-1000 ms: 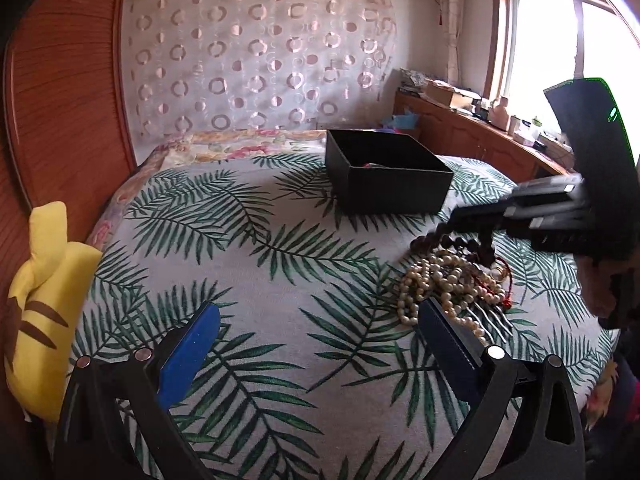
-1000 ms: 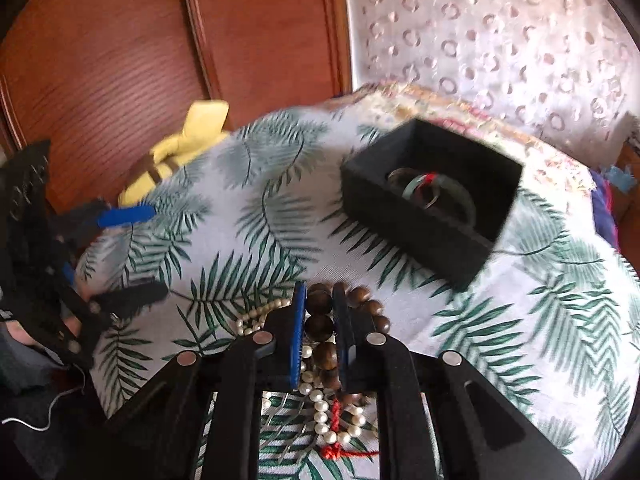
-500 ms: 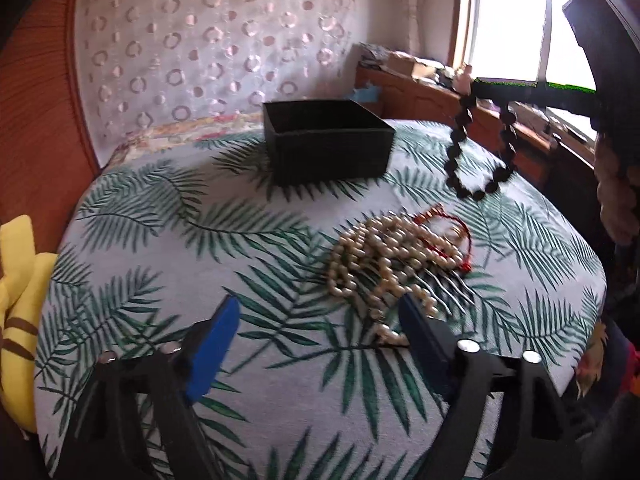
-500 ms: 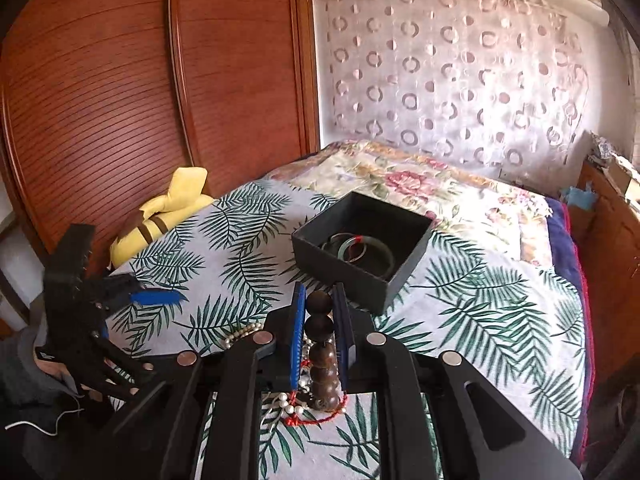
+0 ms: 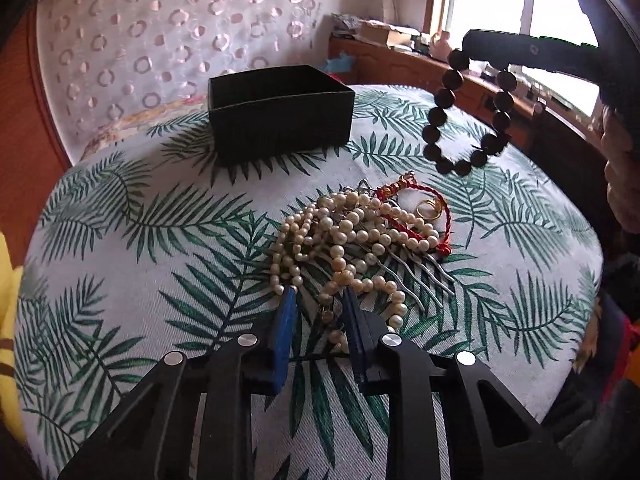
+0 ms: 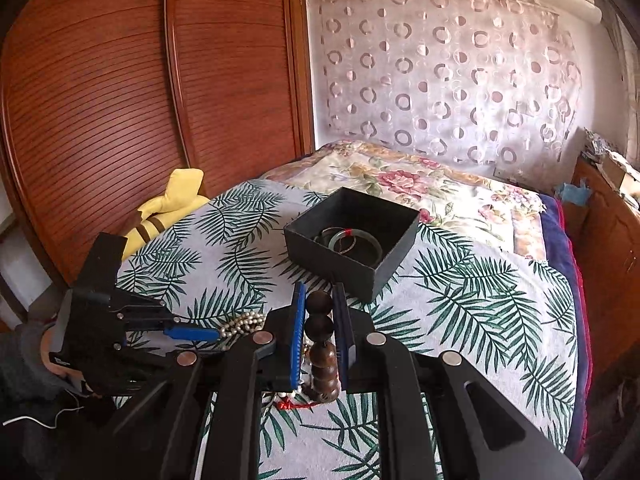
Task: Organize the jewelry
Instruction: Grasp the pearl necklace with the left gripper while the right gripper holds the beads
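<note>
At the left edge of the bed, which is covered in a white cloth printed with green palm leaves, a yellow plush toy with brown stripes lies against the reddish slatted wooden wardrobe. My left tool sits low over the near part of the bed with its blue-padded fingers set a narrow gap apart, their tips at the near edge of a tangled heap of cream pearl bead strands; one strand runs down between the fingers, and I cannot tell whether they pinch it. A silver metal hair comb lies under the heap's right side, with a red braided cord and a small gold ring beside it.

Further back, toward the middle of the bed, stands an open black square cardboard box holding a pale green bangle with a red mark and thinner dark rings.

To the right, my right tool is raised above the bed and clamps a bracelet of large dark brown wooden beads. The loop hangs free below the fingers, clear of the cloth, right of the box and above the far right side of the pearl heap.
</note>
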### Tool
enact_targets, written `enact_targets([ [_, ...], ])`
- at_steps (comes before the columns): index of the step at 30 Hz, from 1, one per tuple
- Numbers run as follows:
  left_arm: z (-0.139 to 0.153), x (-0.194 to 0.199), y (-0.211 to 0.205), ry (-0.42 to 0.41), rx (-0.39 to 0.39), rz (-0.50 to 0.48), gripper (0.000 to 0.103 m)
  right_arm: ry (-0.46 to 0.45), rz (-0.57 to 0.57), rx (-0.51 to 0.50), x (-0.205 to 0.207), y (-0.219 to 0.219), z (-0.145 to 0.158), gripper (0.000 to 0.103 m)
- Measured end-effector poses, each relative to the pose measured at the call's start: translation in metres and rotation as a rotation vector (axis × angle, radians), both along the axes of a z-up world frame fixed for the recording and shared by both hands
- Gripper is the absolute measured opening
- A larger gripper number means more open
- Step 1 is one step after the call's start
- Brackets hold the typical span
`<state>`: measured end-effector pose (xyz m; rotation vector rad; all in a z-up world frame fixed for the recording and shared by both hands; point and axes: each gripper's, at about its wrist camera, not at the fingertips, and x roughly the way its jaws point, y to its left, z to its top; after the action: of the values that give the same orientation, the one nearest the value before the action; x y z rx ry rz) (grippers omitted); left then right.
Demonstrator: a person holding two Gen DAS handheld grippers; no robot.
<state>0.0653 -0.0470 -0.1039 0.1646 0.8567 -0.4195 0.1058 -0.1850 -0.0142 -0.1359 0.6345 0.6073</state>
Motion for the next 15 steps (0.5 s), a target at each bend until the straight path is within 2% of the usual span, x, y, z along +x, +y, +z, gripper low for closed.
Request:
enact_targets([
  [2, -0.001, 0.002, -0.004, -0.012, 0.029, -0.008, 0.009, 0.003, -0.004, 0.001, 0.000, -0.001, -0.002, 0.015],
  [3, 0.000, 0.001, -0.006, -0.018, 0.035, -0.022, 0.007, 0.005, -0.004, 0.002, 0.000, -0.001, -0.002, 0.015],
  [5, 0.000, 0.000, -0.008, -0.024, 0.060, -0.037, 0.007, 0.010, -0.004, 0.007, -0.001, -0.002, -0.004, 0.015],
  [9, 0.008, -0.003, -0.001, -0.041, 0.035, -0.028, 0.007, 0.023, -0.008, 0.009, -0.001, -0.004, -0.010, 0.015],
  [15, 0.048, -0.010, 0.015, -0.127, -0.053, 0.008, 0.006, 0.024, -0.007, 0.013, -0.003, -0.005, -0.012, 0.015],
])
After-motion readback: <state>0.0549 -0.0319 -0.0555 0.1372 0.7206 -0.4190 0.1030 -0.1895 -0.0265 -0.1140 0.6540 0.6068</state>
